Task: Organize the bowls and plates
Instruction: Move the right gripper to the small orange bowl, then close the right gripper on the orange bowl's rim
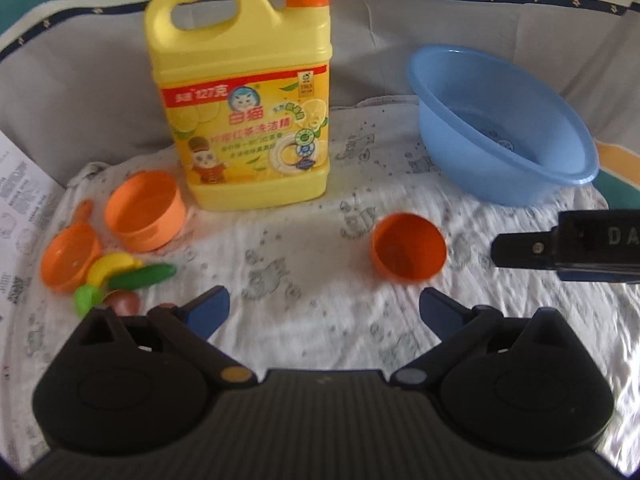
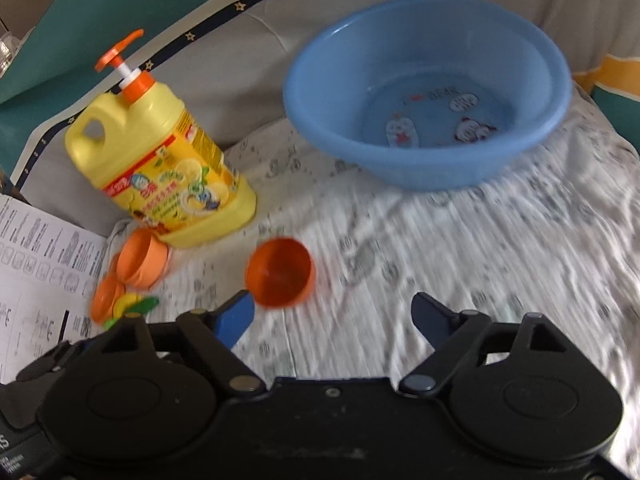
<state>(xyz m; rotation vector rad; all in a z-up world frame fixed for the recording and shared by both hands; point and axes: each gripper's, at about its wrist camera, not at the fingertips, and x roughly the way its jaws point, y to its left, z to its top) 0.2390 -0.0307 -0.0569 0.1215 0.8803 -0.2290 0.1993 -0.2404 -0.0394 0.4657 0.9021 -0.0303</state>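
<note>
A small dark orange bowl (image 1: 408, 254) lies tilted on the printed cloth, just ahead of my open left gripper (image 1: 324, 310). It also shows in the right wrist view (image 2: 280, 272), just ahead of the left finger of my open right gripper (image 2: 334, 316). A lighter orange bowl (image 1: 144, 210) and a small orange pan (image 1: 70, 256) lie at the left, also seen in the right wrist view as the bowl (image 2: 140, 260) and pan (image 2: 106, 300). A blue basin (image 1: 504, 124) stands empty at the back right; it shows again (image 2: 424, 88). Both grippers hold nothing.
A yellow detergent jug (image 1: 244, 104) stands at the back, also seen in the right view (image 2: 160, 164). Toy fruit and vegetables (image 1: 124, 276) lie by the pan. A printed paper sheet (image 2: 36, 272) lies at the left. The right gripper's body (image 1: 568, 246) shows at the right edge.
</note>
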